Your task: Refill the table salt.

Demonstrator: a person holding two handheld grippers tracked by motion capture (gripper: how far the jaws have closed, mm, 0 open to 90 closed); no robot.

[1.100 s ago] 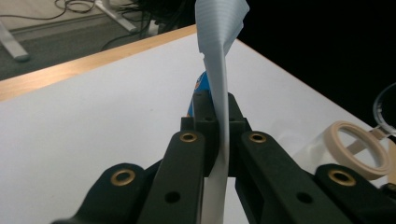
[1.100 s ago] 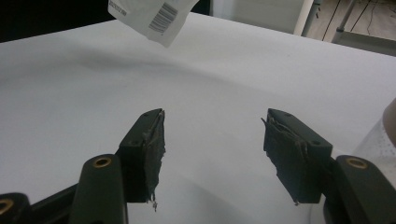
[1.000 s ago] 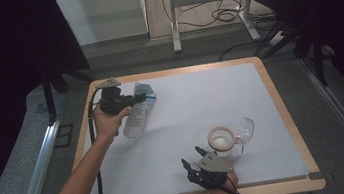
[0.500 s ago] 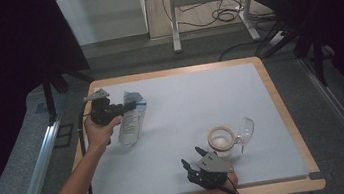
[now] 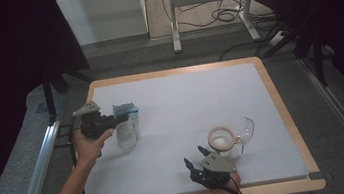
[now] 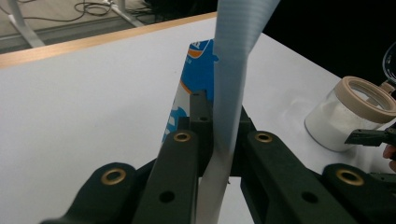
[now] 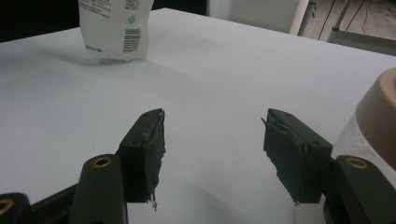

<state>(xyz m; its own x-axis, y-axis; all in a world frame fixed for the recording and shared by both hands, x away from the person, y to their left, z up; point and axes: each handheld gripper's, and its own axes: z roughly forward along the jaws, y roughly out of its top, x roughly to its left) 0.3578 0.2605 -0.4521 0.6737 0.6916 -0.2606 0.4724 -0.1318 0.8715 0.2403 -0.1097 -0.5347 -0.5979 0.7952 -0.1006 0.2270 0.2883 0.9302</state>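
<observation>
Left gripper (image 5: pixel 121 117) is clamped on the thin top edge of a soft blue-and-white pouch (image 5: pixel 127 128), near the left edge of the tabletop (image 5: pixel 176 106), roughly midway along it. In the left gripper view the pouch's (image 6: pixel 231 70) flattened top runs up between the 2 jaws, which press it from both sides, though they have just been easing apart slightly. Pouch bottom looks to rest on the tabletop, judging from the right gripper view, where its lower end (image 7: pixel 114 28) sits on the white surface; contact cannot be confirmed. Right gripper (image 5: pixel 194 156) sits near the front edge, jaws standing apart and holding nothing, with bare tabletop between them. Just beyond it stands an open jar (image 5: pixel 221 139) with a tan rim and white contents, a clear lid or cup (image 5: pixel 246 128) tilted beside it. Judgement: jar is already open, pouch is in hand but well apart from the jar; bringing it over and pouring or emptying it remains.
</observation>
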